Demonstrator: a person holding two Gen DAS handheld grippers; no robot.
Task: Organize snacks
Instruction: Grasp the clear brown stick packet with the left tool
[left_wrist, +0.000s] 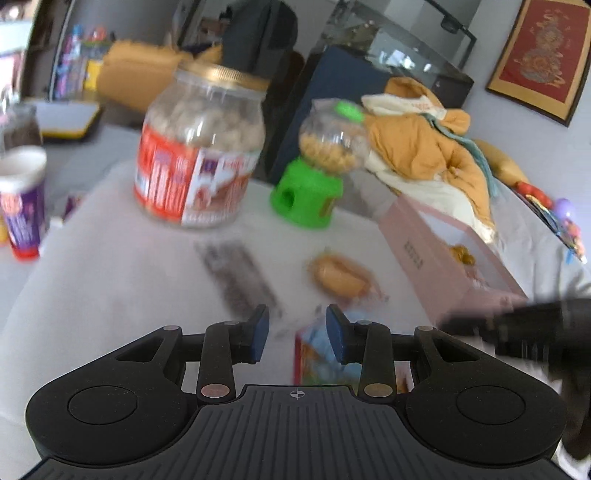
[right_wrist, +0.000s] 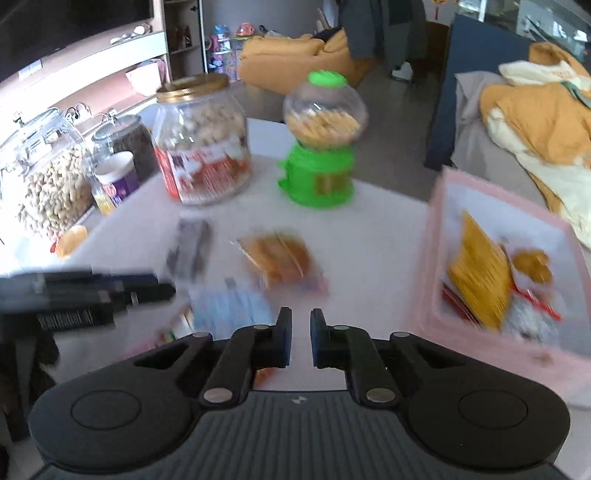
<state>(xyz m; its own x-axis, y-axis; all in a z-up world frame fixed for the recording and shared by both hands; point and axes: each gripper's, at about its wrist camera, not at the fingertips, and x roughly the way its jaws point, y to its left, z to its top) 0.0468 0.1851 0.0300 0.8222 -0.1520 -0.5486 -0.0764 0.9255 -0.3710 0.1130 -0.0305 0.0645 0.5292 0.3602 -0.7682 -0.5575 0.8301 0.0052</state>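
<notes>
A living room lies blurred behind the white surface (right_wrist: 388, 236); an orange sofa (right_wrist: 291, 59) sits far back, and a heap of orange and cream bedding (left_wrist: 424, 155) rises behind the pink box (left_wrist: 436, 258). On the surface stand a large jar with a gold lid (left_wrist: 201, 147), full of pale round snacks, and beside it a green candy dispenser (left_wrist: 314, 177) with a clear globe; further left in my right view are a jar of peanuts (right_wrist: 48, 177), a dark-filled jar (right_wrist: 129, 140) and a purple cup (right_wrist: 118, 177).

My left hand-held gripper (left_wrist: 297, 338) hangs above the surface with its jaws well apart and nothing between them; a colourful snack packet (left_wrist: 317, 354) lies just under it, partly hidden by the fingers. My right hand-held gripper (right_wrist: 300, 338) has its jaws nearly together, a narrow gap showing, and I hold nothing in it; the pale blue packet (right_wrist: 229, 310) lies just left of it, and my left tool shows as a dark blur at the left edge.

Loose snacks lie in the middle of the surface: a dark wrapped bar (right_wrist: 190, 247) and a wrapped bun (right_wrist: 280, 258), near each other but apart. The pink box stands open at the right; inside I see a yellow bag (right_wrist: 480, 280), a small golden piece (right_wrist: 532, 264) and red-and-white wrappers, too blurred to name.
</notes>
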